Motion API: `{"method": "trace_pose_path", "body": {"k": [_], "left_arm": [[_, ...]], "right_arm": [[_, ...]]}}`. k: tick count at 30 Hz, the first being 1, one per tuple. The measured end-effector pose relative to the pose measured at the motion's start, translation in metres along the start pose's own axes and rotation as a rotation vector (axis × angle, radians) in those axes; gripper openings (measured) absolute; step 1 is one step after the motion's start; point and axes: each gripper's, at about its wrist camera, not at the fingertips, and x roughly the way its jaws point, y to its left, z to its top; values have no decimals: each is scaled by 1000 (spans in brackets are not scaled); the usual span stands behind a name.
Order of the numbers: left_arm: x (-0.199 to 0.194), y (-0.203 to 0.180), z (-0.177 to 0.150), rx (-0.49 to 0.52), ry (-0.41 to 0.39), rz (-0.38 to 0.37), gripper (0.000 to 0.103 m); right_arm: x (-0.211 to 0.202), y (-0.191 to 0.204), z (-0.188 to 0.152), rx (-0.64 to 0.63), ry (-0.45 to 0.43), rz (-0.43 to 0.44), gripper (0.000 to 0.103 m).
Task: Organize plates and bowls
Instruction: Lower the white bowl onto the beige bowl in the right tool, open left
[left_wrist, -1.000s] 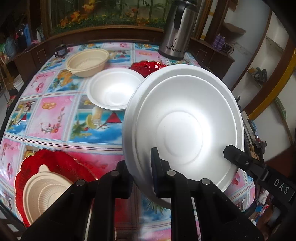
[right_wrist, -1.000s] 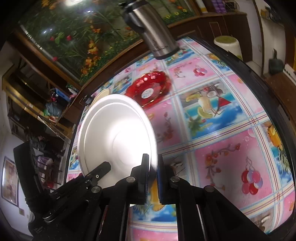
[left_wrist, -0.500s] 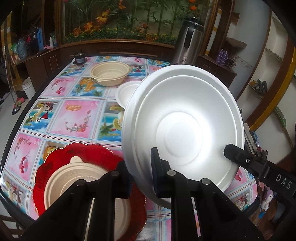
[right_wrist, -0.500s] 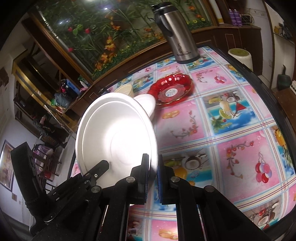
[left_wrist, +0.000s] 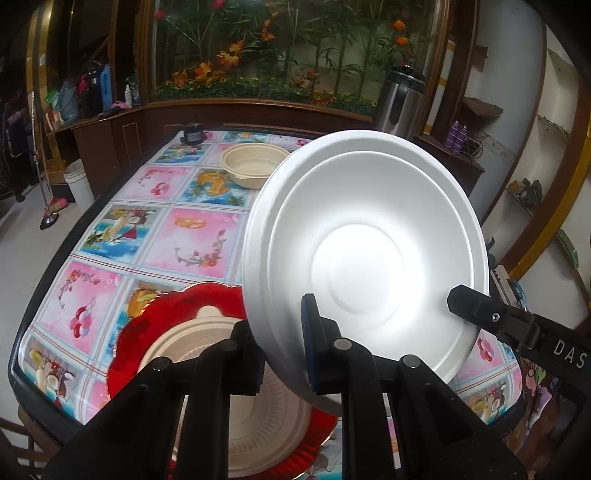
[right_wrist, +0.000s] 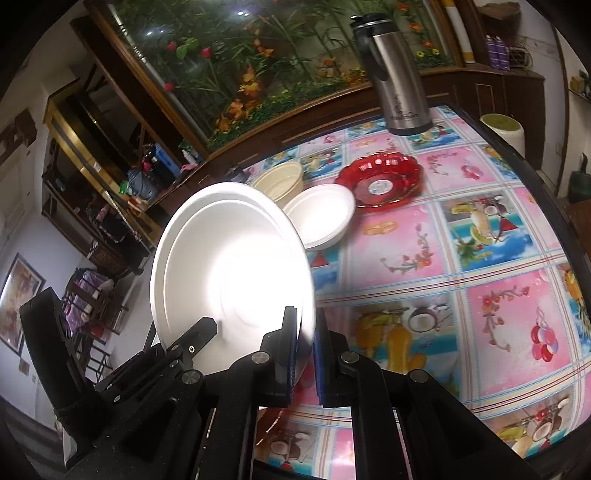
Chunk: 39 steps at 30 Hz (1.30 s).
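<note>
Patterned bench (left_wrist: 192, 236) below; both my hand-held grippers, left (left_wrist: 280, 347) and right (right_wrist: 304, 354), pinch one white foam plate (left_wrist: 365, 258) rim. Uneven pull could crack or drop it.

The white foam plate (left_wrist: 365, 254) is blocking much of the table (left_wrist: 195, 236) and part of the beige bowl (left_wrist: 251, 164); a red dish (left_wrist: 147, 332) and the beige lid (left_wrist: 258, 406) are disappearing behind the left claw (left_wrist: 284, 350).

text: "DAS" in white letters | on: black gripper arm (left_wrist: 546, 339) at the right edge, left wrist view | flask (right_wrist: 397, 74) far on the table: small print on its body, too blurred to read
</note>
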Motion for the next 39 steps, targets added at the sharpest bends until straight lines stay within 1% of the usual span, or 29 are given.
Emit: {"method": "trace_pose_path", "body": {"k": [8,20,29,33,39], "left_arm": [[-6,27,-8,-34,-9,39,15],[-12,44,-16,-47,-13,67,15],[-17,50,-21,-51,-18,73,15],[-19,53,-22,-59,-12,67,15],[-22,65,-31,-56,6,62,15]], "right_arm": [[12,23,-7,-46,27,34,8],[21,45,-19,-86,55,46,8],[23,53,-23,-99,66,45,8],[23,57,-24,-106,70,40,8],[24,70,-35,-136,81,23,8]]}}
